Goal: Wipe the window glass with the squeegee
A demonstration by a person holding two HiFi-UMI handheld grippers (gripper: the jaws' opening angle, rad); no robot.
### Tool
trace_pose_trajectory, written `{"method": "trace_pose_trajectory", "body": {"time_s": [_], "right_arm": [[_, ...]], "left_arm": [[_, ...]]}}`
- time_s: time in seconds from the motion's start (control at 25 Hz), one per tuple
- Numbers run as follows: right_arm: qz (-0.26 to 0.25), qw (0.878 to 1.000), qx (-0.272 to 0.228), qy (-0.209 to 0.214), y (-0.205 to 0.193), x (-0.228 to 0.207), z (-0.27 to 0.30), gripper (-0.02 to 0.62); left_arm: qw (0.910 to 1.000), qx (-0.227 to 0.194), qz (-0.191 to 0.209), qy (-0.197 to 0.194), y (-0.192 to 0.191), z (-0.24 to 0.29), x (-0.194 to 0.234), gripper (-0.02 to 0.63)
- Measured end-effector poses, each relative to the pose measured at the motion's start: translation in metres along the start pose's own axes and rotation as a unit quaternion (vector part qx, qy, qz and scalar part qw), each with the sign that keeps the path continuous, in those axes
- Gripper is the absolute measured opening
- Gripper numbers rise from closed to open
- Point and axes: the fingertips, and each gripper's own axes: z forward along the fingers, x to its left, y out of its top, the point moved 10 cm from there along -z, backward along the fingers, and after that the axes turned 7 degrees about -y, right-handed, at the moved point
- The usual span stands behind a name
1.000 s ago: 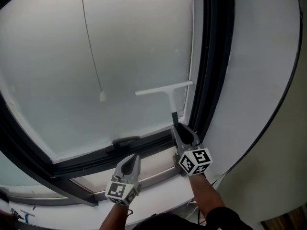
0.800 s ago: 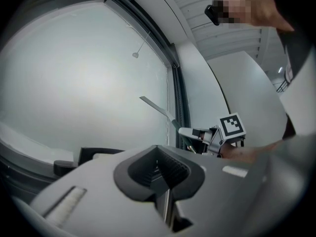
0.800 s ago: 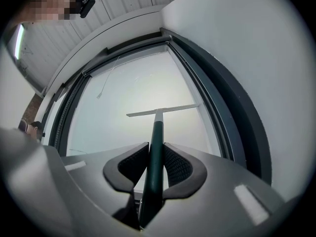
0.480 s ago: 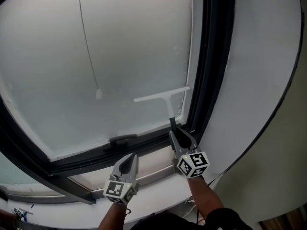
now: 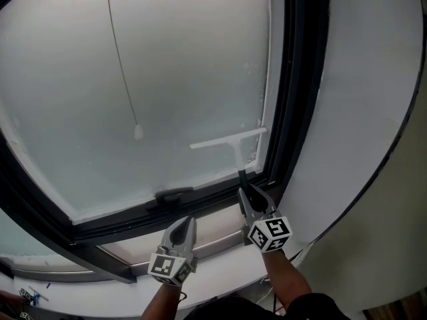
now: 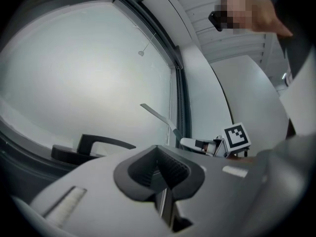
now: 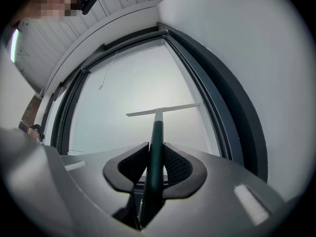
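Observation:
A white squeegee [image 5: 229, 139] with a dark green handle lies against the frosted window glass [image 5: 167, 79], its blade low on the pane near the right frame. My right gripper [image 5: 248, 191] is shut on the squeegee handle [image 7: 156, 147], just below the pane's bottom edge; the blade [image 7: 162, 110] shows ahead of it. My left gripper [image 5: 183, 228] hangs lower left over the sill, shut and empty, jaws together [image 6: 160, 168]. From the left gripper view the squeegee [image 6: 157, 115] and right gripper [image 6: 207, 144] show at the right.
A dark window frame [image 5: 297, 92] runs up the right side, with white wall [image 5: 360, 99] beyond it. A black window handle [image 5: 172, 195] sits on the bottom frame. A thin blind cord with a small weight [image 5: 138, 133] hangs in front of the glass.
The squeegee blade slid down the glass, then edged slightly right towards the frame. My right gripper moved down with it; the left one stayed about where it was.

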Motion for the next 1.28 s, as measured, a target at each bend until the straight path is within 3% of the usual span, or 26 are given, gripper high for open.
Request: {"method": "trace_pose_trajectory", "body": {"time_s": [0.48, 1.28], "right_arm": [[0.005, 1.000, 0.021, 0.001, -0.019, -0.002, -0.005, 0.096], [-0.007, 0.998, 0.063, 0.000, -0.044, -0.007, -0.013, 0.097]], "left_arm": [[0.9990, -0.037, -0.006, 0.026, 0.005, -0.008, -0.002, -0.002], [0.9973, -0.022, -0.010, 0.069, -0.003, -0.022, 0.003, -0.002]]}}
